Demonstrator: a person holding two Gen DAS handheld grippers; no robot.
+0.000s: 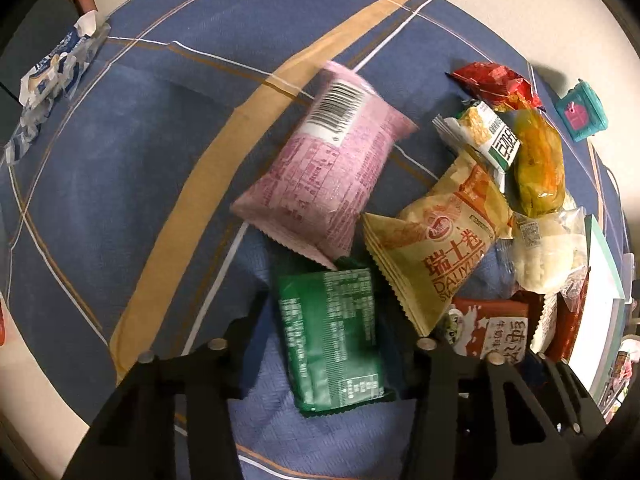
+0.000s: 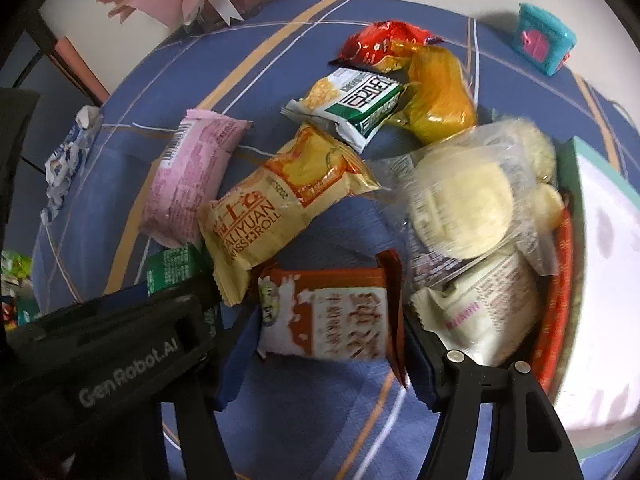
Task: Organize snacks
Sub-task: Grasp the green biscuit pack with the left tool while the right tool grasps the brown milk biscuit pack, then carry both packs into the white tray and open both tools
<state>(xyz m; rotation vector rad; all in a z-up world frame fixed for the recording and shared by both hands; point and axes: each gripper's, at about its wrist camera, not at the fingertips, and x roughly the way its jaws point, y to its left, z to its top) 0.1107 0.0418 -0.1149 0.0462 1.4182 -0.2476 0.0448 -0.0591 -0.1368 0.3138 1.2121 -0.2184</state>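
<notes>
Two light, crinkly packets: my left tool (image 1: 324,344) pinches the green packet (image 1: 332,340) mid-body, my right tool (image 2: 328,320) straddles the brown-and-white packet (image 2: 324,316), contact unclear, pink packet (image 1: 324,168) at twelve o'clock.

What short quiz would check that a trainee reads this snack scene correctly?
1. Which packet lies between the fingers of the left tool?
A. red packet
B. green packet
C. clear packet
2. True or false: the pink packet lies with its barcode facing up.
3. What colour is the small box standing beyond the snack pile?

Key: 1 B. 2 True. 3 Teal, with a pink front.
</notes>
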